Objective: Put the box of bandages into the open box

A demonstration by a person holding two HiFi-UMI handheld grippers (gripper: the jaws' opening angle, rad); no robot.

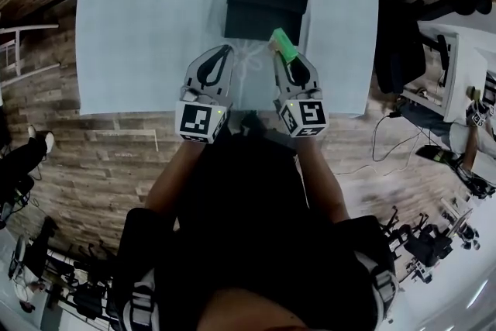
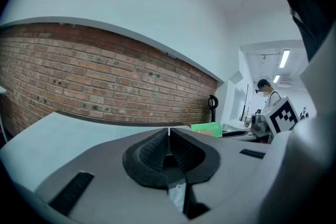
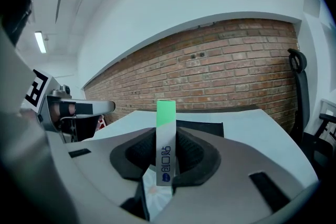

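The box of bandages (image 1: 284, 45) is narrow, green at the top and white below. My right gripper (image 1: 280, 56) is shut on it; in the right gripper view the bandage box (image 3: 165, 139) stands upright between the jaws, with the right gripper (image 3: 165, 134) closed against its sides. The open box (image 1: 266, 0) is black and sits at the far middle of the table, just beyond the held bandage box; its dark rim (image 3: 202, 127) shows behind the jaws. My left gripper (image 1: 219, 58) is shut and holds nothing; the left gripper (image 2: 168, 132) has its pads pressed together.
A pale blue cloth (image 1: 147, 27) with a flower print covers the table. A brick-pattern floor (image 1: 85, 159) surrounds it. An office chair (image 1: 411, 35) and a desk with cables stand to the right. Another person (image 2: 266, 93) stands far off in the left gripper view.
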